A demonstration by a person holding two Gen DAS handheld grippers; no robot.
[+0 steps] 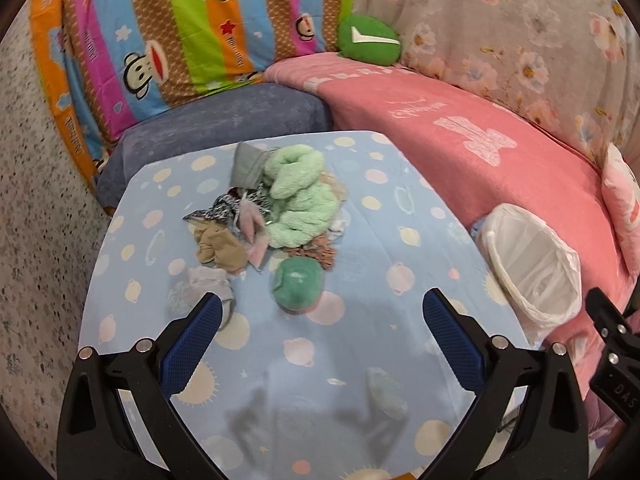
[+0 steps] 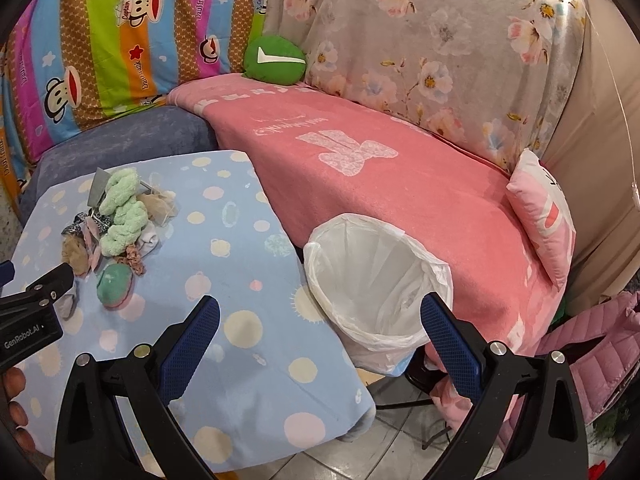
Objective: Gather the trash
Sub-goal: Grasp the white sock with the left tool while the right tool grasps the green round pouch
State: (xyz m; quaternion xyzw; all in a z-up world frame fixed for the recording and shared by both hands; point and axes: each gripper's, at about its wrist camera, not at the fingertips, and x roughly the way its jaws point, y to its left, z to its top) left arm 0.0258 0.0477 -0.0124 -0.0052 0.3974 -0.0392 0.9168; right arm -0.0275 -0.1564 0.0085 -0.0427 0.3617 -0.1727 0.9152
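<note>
A heap of soft scraps (image 1: 276, 208) lies on the blue dotted table (image 1: 384, 248): fluffy light-green cloth, grey and tan pieces, patterned bits. A green rolled ball (image 1: 298, 284) sits nearest me, just beyond my left gripper (image 1: 322, 316), which hangs open above the table with nothing in it. A white-lined trash bin (image 1: 532, 268) stands at the table's right edge. In the right wrist view the bin (image 2: 376, 288) is just ahead of my open right gripper (image 2: 320, 318), the heap (image 2: 120, 220) and the ball (image 2: 115, 283) lie to the left, and the left gripper's body shows at the left edge.
A pink blanket (image 2: 400, 184) covers the sofa behind the bin, with a green cushion (image 2: 276, 60) and a pink pillow (image 2: 548, 216). A grey-blue seat (image 1: 224, 120) borders the table's far side. Tiled floor (image 2: 400, 440) and a pink quilted jacket (image 2: 592, 352) lie to the right.
</note>
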